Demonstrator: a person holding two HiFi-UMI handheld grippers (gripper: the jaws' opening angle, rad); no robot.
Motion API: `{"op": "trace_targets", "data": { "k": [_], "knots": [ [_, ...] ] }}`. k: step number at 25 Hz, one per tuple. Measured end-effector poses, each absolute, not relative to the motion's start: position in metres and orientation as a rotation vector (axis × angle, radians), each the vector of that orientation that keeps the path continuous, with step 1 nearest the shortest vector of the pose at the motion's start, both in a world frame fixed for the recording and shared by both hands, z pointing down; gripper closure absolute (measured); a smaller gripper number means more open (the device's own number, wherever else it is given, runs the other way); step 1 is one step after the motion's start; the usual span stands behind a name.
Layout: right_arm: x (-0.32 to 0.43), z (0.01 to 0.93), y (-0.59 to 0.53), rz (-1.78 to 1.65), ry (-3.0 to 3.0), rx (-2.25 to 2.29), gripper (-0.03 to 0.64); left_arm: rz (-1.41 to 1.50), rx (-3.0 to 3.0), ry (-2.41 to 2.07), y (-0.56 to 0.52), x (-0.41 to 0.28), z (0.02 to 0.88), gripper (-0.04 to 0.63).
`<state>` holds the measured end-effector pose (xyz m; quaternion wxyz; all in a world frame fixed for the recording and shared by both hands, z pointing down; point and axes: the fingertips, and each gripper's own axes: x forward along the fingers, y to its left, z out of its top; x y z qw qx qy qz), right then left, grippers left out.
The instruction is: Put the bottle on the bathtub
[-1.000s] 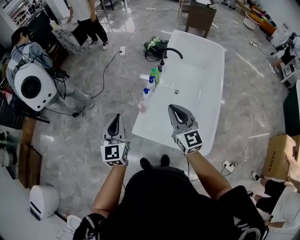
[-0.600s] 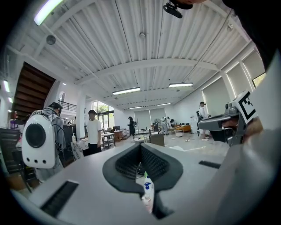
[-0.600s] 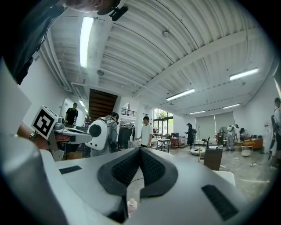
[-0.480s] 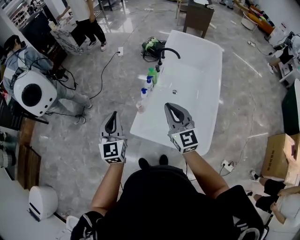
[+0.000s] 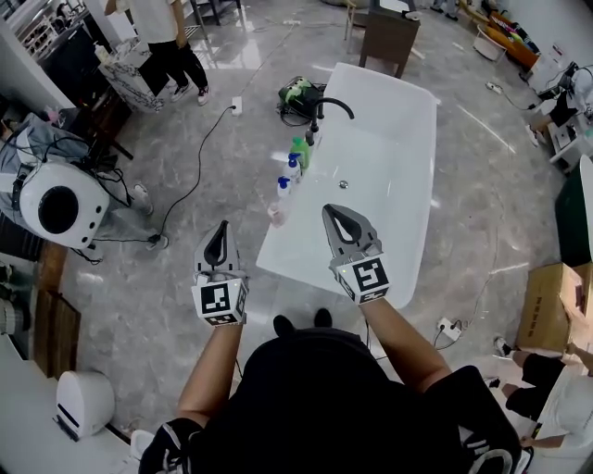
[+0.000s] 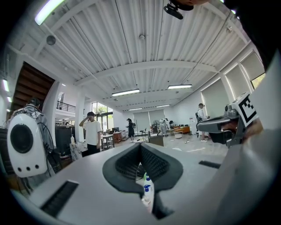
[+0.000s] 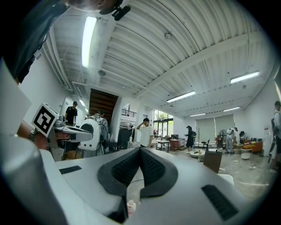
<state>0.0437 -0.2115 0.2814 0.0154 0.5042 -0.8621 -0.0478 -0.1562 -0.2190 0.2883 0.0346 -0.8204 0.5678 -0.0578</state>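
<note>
A white bathtub (image 5: 400, 157) stands on the grey floor ahead of me. Several bottles line its left rim: a green one (image 5: 300, 151), two white ones with blue caps (image 5: 293, 168), and a small pinkish one (image 5: 275, 214) nearest me. My left gripper (image 5: 220, 243) is shut and empty over the floor, left of the tub's near corner. My right gripper (image 5: 337, 222) is shut and empty above the tub's near end. The left gripper (image 6: 140, 148) frames the blue-capped bottles (image 6: 147, 190) below its tips. Below the right gripper (image 7: 139, 151) shows the small bottle (image 7: 130, 206).
A black curved faucet (image 5: 330, 102) rises at the tub's far left, with a green bag (image 5: 301, 90) behind it. A white round-fronted device (image 5: 54, 207) and cables lie at the left. A person in a white shirt (image 5: 159, 28), a brown cabinet (image 5: 393, 37) and a cardboard box (image 5: 550, 313) stand around.
Both grippers stay shut in about the same place. The scene has slid slightly up and left in the head view, and the person at the far left has dropped mostly out of sight.
</note>
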Motion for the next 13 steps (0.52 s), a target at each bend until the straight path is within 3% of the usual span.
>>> {"op": "trace_targets", "data": {
  "k": [13],
  "knots": [
    [0.0511, 0.2778, -0.2048, -0.158, -2.661, 1.592, 0.609, -0.171, -2.534, 1.731, -0.2144, -0.1553, 0.2871, 0.586]
  ]
}}
